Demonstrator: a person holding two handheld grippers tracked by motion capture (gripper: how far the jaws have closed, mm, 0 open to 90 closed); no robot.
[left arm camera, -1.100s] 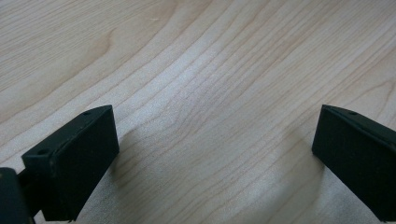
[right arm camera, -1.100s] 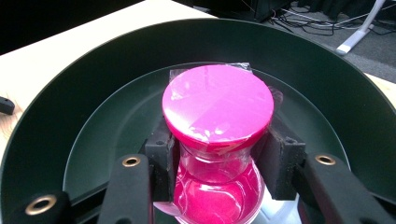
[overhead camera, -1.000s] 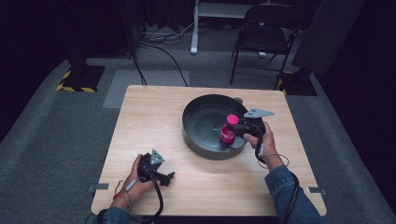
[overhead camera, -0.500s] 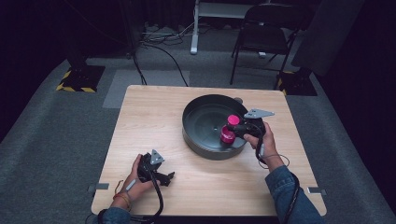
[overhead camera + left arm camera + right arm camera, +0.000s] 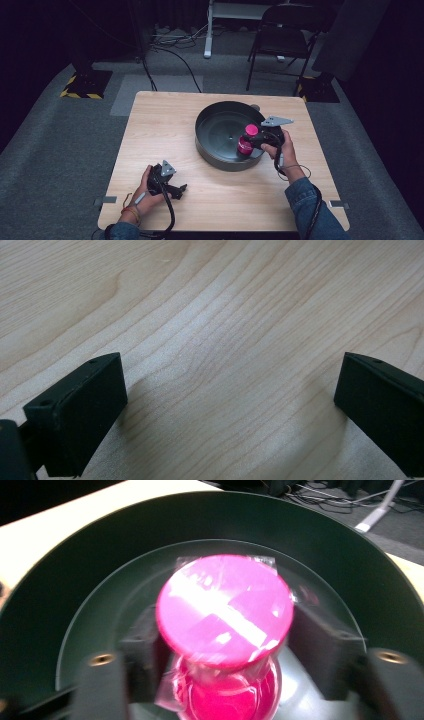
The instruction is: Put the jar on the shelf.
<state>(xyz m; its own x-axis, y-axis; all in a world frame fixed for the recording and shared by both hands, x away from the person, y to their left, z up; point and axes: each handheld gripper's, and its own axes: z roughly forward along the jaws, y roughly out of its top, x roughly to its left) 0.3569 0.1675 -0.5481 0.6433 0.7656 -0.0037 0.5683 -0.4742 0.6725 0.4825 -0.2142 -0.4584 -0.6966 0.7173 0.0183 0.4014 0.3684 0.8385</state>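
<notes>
High view: right tool (image 5: 254, 142), held over the near right rim of the round dark grey metal basin (image 5: 212, 120) on the light wooden table (image 5: 150, 130). Between its jaws stands the small pink bottle with a pink cap (image 5: 246, 140), upright on the basin floor just inside the wall. Compared with a second ago, hand, bottle and basin sit in the same places; the jaws have just been opening. Left tool (image 5: 176, 189), lying low on the table at the near left corner, well apart from the basin, in the same spot as before.

Left gripper view: left tool (image 5: 230, 405), jaws spread wide, bare table (image 5: 225, 315) between and ahead of them.

Right gripper view: right tool (image 5: 225, 655), jaws standing either side of the bottle's neck, blurred; a narrow gap appears at the right-hand jaw, so the pinch looks slackened rather than pressed. Pink cap (image 5: 224, 607) directly ahead, close above the jaws; basin wall (image 5: 65, 565) curving around behind it.
</notes>
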